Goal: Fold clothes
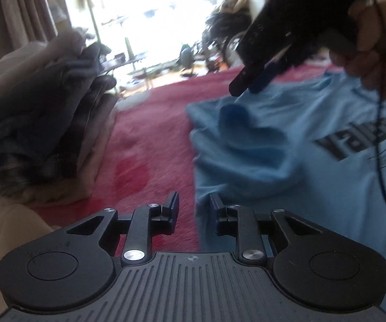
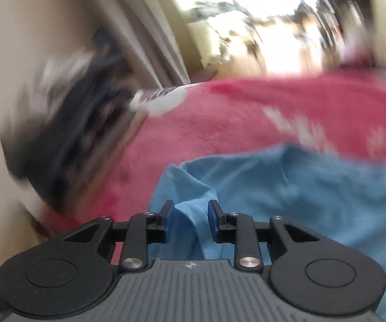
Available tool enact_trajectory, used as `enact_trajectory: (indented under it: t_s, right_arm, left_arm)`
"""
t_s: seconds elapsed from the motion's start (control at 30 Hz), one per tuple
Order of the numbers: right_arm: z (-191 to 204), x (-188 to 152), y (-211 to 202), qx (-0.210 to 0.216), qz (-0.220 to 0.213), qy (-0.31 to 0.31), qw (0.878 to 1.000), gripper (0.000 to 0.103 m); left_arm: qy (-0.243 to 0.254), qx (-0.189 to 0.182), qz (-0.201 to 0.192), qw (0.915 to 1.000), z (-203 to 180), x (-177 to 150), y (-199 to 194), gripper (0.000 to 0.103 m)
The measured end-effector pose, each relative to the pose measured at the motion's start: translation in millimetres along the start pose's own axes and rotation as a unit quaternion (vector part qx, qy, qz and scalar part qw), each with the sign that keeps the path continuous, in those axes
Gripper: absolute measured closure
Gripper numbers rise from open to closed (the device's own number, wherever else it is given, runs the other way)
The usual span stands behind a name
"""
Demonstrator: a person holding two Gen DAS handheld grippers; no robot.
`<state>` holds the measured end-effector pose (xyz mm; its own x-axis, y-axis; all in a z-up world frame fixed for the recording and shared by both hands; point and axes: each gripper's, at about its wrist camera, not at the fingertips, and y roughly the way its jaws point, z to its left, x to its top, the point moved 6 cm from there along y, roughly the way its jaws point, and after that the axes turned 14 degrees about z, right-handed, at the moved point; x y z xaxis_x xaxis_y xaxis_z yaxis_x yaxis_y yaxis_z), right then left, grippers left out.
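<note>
A light blue T-shirt (image 1: 287,166) with dark lettering lies rumpled on a red blanket (image 1: 150,139). My left gripper (image 1: 194,201) is open and empty, low over the blanket at the shirt's left edge. My right gripper (image 2: 190,209) is open, with a raised fold of the blue shirt (image 2: 273,187) between its fingers. The right gripper (image 1: 249,83) also shows in the left wrist view, held in a hand above the shirt's far edge.
A stack of folded dark and grey clothes (image 1: 40,134) stands on the blanket at the left; it also shows in the right wrist view (image 2: 66,134), blurred. A bright window (image 1: 144,8) and room clutter lie beyond the bed. Curtains (image 1: 24,5) hang at the left.
</note>
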<state>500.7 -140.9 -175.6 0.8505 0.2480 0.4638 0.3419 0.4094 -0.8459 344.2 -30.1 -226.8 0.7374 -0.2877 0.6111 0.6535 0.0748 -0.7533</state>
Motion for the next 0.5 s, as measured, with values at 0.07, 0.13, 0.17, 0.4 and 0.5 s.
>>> enact_trajectory:
  t_s: [0.07, 0.13, 0.17, 0.4, 0.5]
  right_arm:
    - [19, -4, 10, -0.064, 0.013, -0.070, 0.995, 0.073]
    - [24, -11, 20, -0.116, 0.021, -0.110, 0.987, 0.073]
    - [24, -14, 24, -0.134, 0.022, -0.123, 0.983, 0.081]
    - [-47, -33, -6, -0.064, -0.041, 0.071, 0.995, 0.101]
    - [-92, -51, -6, -0.030, -0.045, 0.173, 0.983, 0.101]
  left_arm:
    - [-0.009, 0.005, 0.007, 0.9999, 1, -1, 1, 0.078]
    - [-0.018, 0.009, 0.013, 0.9997, 2, -3, 2, 0.078]
    - [-0.022, 0.011, 0.017, 0.9996, 3, -3, 3, 0.078]
    - [-0.052, 0.013, 0.031, 0.9980, 7, -6, 5, 0.078]
    - [-0.054, 0.014, 0.030, 0.9980, 6, -7, 6, 0.078]
